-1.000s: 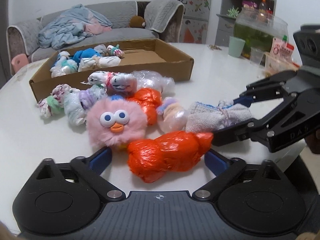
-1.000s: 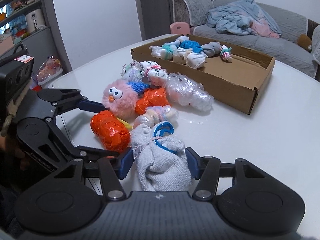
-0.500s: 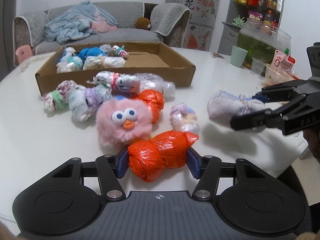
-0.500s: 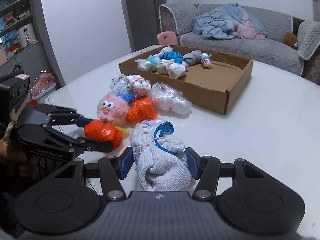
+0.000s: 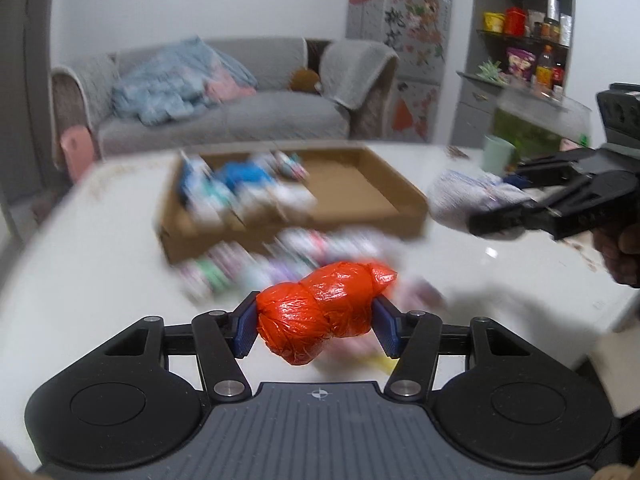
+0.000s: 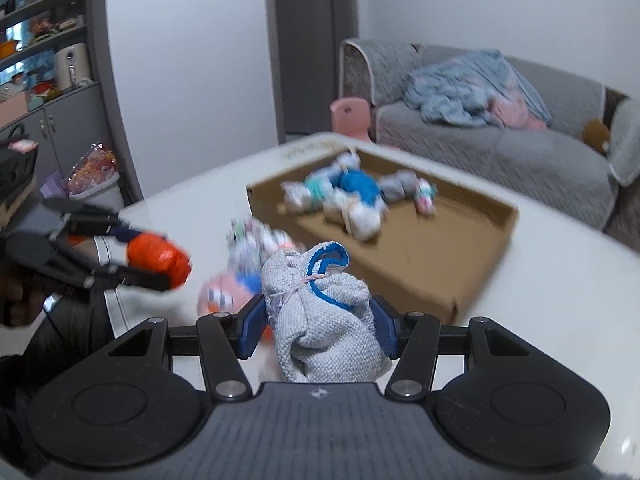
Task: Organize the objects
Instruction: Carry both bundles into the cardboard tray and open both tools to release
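**Two bundles lifted together toward the cardboard tray**

The left tongs [image 5: 316,326] are clenched on an orange plastic-wrapped bundle [image 5: 320,314], their blue pads pressing its two ends; the jaws have just been closing, with the bundle between them. The right tongs [image 6: 318,330] grasp a grey knitted bundle [image 6: 324,332] with a blue cuff, tied with thin string. Both bundles hang clear of the white table [image 5: 100,280], above the loose pile of wrapped items [image 5: 256,268], which is blurred. The cardboard tray [image 6: 472,256] lies beyond the pile, near the far edge of the table. A cluster of small bundles [image 6: 352,196] fills its end nearer the pink chair, while the other part of its floor is bare. In the left wrist view the right tongs appear to the right, nearer the tray's corner.

Judged step: carrying both bundles to the tray. To do it well, keep each grip firm, since the slick plastic wrap could slide between the pads. Carry both loads above the tray's wall before lowering. Keep the two tongs apart so they do not collide over the tray. Release each bundle onto the bare floor, beside the cluster rather than on top of it.
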The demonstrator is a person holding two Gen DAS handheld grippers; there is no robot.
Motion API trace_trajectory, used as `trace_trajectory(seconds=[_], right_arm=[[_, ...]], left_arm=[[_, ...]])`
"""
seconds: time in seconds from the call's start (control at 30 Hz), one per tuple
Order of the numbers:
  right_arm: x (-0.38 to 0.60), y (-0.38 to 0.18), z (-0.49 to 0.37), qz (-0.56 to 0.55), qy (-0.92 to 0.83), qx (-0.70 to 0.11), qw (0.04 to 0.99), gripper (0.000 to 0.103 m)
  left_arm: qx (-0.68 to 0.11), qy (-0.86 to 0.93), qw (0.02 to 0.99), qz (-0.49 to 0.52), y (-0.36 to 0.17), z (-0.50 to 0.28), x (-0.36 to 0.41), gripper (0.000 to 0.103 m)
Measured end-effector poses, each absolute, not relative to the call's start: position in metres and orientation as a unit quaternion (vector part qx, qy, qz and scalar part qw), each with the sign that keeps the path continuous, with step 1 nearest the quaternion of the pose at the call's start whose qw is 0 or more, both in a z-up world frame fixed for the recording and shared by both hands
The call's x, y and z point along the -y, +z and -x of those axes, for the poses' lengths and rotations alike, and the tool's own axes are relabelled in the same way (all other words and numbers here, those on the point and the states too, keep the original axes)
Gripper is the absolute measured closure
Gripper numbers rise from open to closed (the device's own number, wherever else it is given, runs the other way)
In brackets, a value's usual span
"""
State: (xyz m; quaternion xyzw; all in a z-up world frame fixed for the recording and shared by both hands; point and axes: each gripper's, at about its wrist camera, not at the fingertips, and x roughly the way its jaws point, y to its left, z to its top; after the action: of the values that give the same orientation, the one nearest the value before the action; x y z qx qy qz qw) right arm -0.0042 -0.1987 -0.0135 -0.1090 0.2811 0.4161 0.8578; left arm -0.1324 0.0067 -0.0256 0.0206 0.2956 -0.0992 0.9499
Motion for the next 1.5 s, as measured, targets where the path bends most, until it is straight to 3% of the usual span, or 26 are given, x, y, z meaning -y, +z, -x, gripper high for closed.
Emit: trace_trajectory(seconds=[0.27,0.57,0.93,1.5], right_arm=[[0.142,0.01,-0.062,0.126,0.444,-0.279,0.842,0.051],[0.098,-0.022,-0.127,0.143,0.431,-0.332,0.827,0.051],[0.072,-0.047,-0.136,0.151,0.443,-0.365,0.805,0.051],[0.042,-0.064,-0.132,0.194,0.404,-0.397,0.801,0.049]], left_arm=[[-0.302,-0.103,0.947,-0.043,0.016,0.027,-0.038,0.04],[-0.401,-0.149,0.902,-0.061,-0.039,-0.066,-0.039,0.04],[-0.442,-0.117,0.881,-0.123,-0.064,-0.079,-0.048,0.039],[-0.474,-0.077,0.871,-0.1,-0.068,-0.078,-0.05,0.042]])
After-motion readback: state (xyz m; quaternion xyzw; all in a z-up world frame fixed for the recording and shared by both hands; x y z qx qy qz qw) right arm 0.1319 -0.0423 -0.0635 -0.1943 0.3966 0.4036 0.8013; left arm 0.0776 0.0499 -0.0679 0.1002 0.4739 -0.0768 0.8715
